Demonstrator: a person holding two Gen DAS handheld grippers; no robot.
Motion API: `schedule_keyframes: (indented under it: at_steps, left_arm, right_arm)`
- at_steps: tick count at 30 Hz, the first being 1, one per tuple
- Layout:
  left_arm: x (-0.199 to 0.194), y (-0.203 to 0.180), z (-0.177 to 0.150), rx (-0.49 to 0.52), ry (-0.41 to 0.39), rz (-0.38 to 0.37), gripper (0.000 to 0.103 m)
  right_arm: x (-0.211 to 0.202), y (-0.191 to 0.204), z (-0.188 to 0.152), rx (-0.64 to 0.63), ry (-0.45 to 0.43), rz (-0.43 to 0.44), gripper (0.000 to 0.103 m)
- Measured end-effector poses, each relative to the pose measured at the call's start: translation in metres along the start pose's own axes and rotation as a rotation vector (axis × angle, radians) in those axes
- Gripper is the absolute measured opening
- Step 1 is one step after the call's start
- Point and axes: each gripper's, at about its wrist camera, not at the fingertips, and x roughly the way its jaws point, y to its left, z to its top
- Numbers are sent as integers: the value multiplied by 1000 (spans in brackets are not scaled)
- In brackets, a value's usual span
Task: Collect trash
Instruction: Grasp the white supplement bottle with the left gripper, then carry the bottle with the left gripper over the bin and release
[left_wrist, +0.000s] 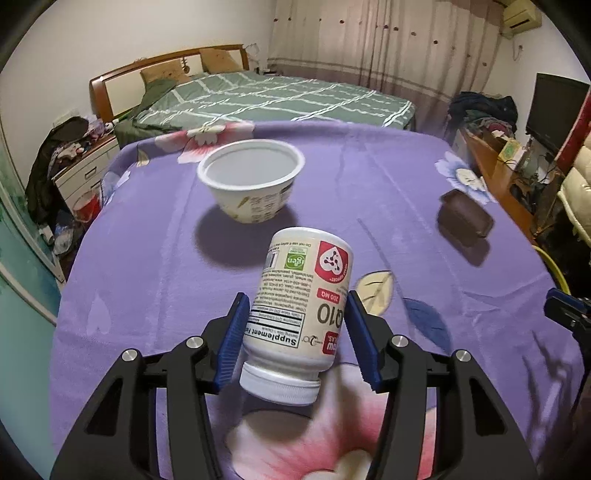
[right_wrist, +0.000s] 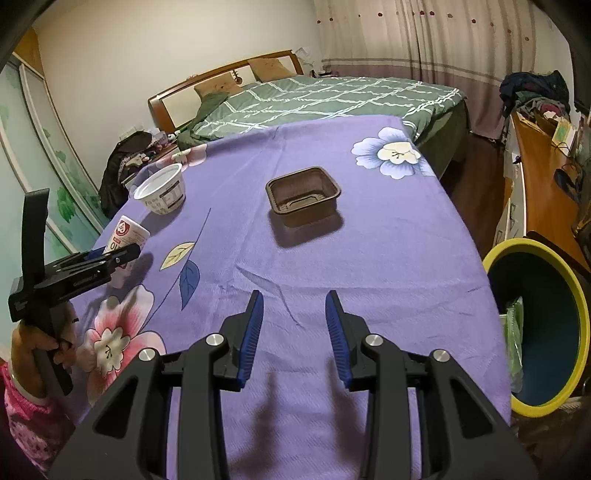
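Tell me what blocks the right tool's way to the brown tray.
Nothing visible does. Only bare purple cloth lies between the open right tool and the brown tray; the paper bowl sits far left.

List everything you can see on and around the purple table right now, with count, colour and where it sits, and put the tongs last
White plastic supplement bottle: one, white with red label, between the left tongs' pads, cap toward the camera.
White paper bowl: one, white, upright on the cloth beyond the bottle.
Brown plastic tray: one, dark brown, upright mid-table.
Purple floral tablecloth: one, purple, covering the table.
Yellow-rimmed bin: one, yellow rim with dark blue inside, beside the table's right edge.
Bed with green checked cover: one, green, behind the table.
Left tongs: black with blue pads, gripping the bottle.
Right tongs: black with blue pads, open above bare cloth.
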Motion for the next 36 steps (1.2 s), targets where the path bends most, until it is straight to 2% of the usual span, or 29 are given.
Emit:
schedule_keyframes:
  at_steps: [18,27,36]
  left_arm:
    - [-51,-114,13,148,-102,-185,50]
    - [-59,-187,28,246,-117,-274,50]
    - [-46,-286,36,362,-83,-383,50]
  right_arm:
    - [-55,-55,-15,89,-77,-58,34]
    - [-84,-113,-32,159,-103,-200,34]
    - [-112,-172,-50,249,-127,-311,34]
